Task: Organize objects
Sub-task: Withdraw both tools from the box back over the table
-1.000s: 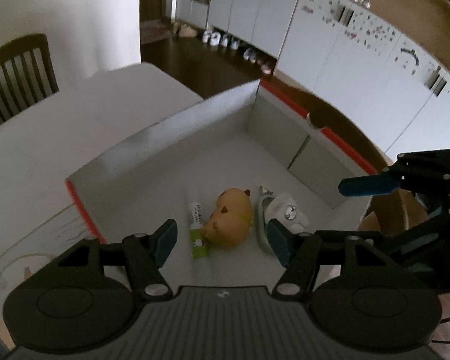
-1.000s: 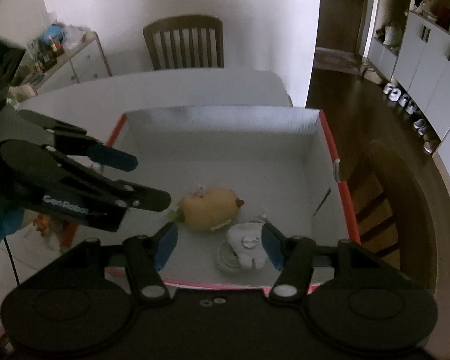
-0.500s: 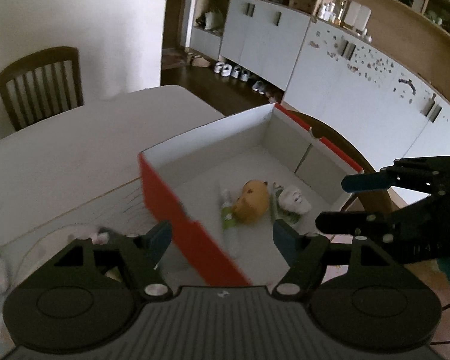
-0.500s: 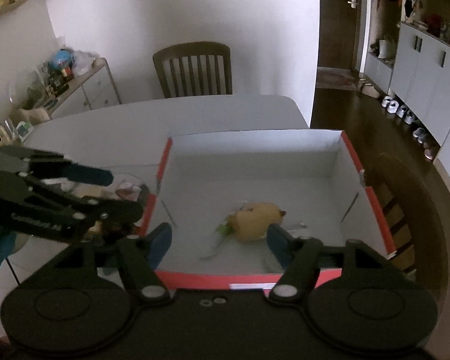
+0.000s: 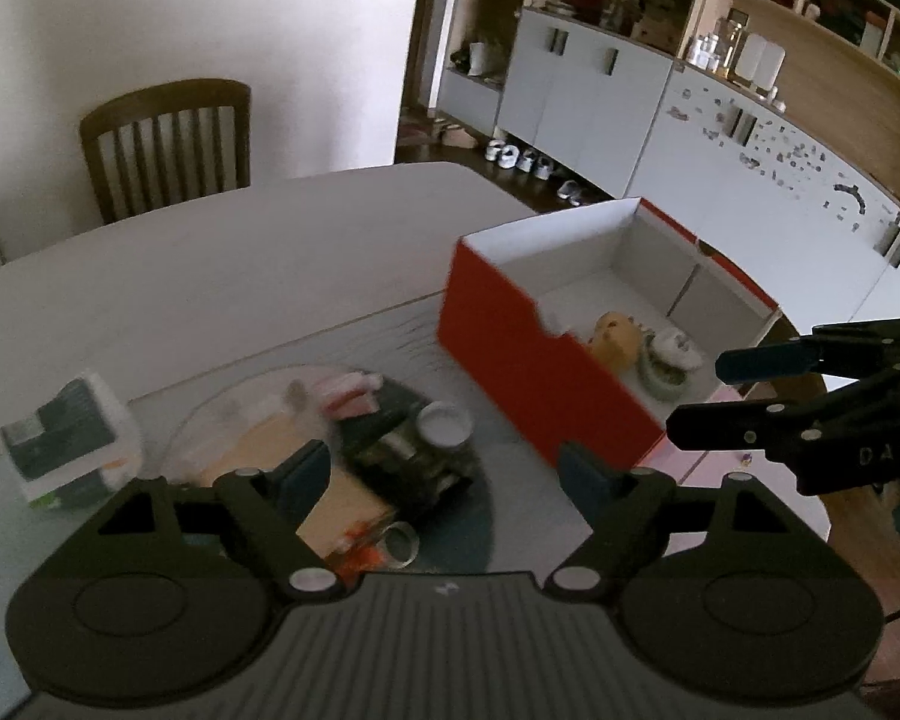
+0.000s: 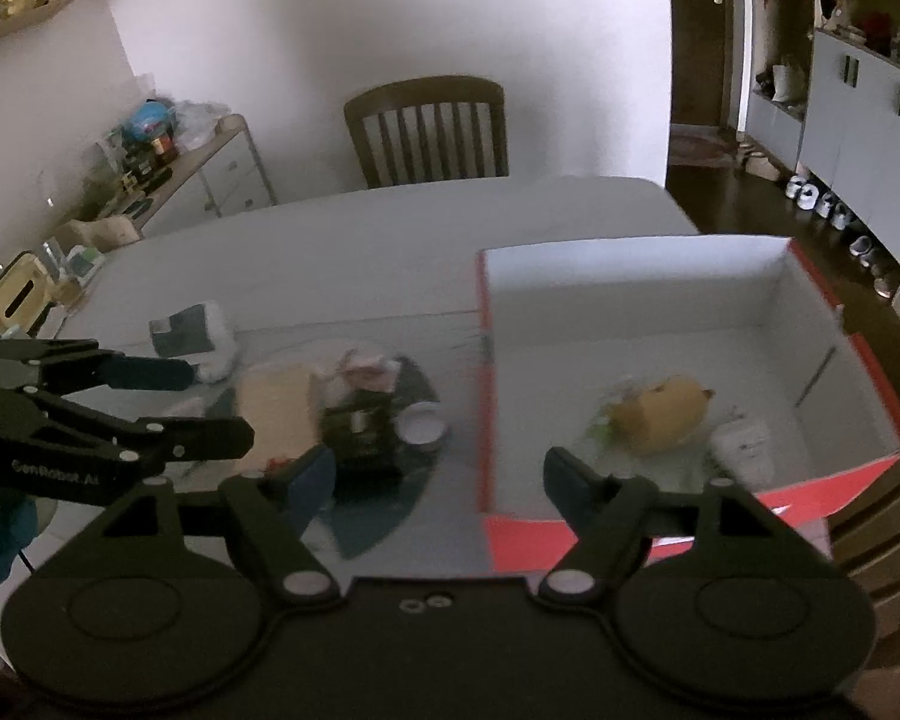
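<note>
A red box [image 5: 528,372] with white inner walls [image 6: 630,276] stands on the table and holds a yellow plush toy [image 5: 615,333] [image 6: 660,414] and a white round item [image 5: 669,354] [image 6: 741,447]. Left of the box, a dark round tray [image 5: 468,516] [image 6: 384,510] carries loose things: a white-lidded jar [image 5: 444,423] [image 6: 420,423], pink packets [image 5: 348,393] and a dark block [image 6: 357,432]. My left gripper [image 5: 444,474] [image 6: 192,405] hovers over the tray, jaws opening, nothing between them. My right gripper [image 6: 441,474] [image 5: 702,390] hangs near the box's near left corner, jaws opening and empty.
A white and grey pack [image 5: 72,438] [image 6: 192,336] lies left of the tray. A wooden chair [image 6: 426,132] stands at the table's far side, a cluttered sideboard [image 6: 198,180] at the left wall. Cupboards [image 5: 750,168] line the right.
Both grippers have drawn back out of the box and swung left, so the tray of loose things has come into view. Both pairs of jaws stand wider apart.
</note>
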Tool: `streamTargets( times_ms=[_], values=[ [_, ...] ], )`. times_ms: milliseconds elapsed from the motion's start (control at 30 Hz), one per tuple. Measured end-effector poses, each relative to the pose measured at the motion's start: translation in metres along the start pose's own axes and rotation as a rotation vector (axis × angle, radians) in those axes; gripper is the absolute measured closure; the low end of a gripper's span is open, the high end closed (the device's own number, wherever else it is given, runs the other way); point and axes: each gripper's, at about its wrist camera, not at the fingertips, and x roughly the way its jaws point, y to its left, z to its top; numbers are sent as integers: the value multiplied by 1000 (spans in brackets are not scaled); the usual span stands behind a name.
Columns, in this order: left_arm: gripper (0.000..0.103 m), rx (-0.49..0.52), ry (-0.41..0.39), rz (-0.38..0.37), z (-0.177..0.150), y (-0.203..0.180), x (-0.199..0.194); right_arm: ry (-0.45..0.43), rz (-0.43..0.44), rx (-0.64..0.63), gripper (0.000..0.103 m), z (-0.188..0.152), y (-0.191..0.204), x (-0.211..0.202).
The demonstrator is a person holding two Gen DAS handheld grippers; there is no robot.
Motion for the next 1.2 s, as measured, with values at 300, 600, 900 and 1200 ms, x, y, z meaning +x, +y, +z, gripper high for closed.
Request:
streamTargets(
  times_ms=[300, 600, 900, 1200],
  values=[
    [0, -12, -32, -8, -35, 42, -27, 20, -2, -15, 25, -7, 51, 20],
    [0, -52, -48, 19, -67, 94, -34, 38, -34, -48, 25, -8, 85, 47],
    [0, -30, 43, 62, -101, 135, -18, 51, -15, -118, 25, -6, 110, 82],
    [0, -12, 76, 96, -120, 156, -2, 110, -10, -158, 25, 4, 130, 128]
  ],
)
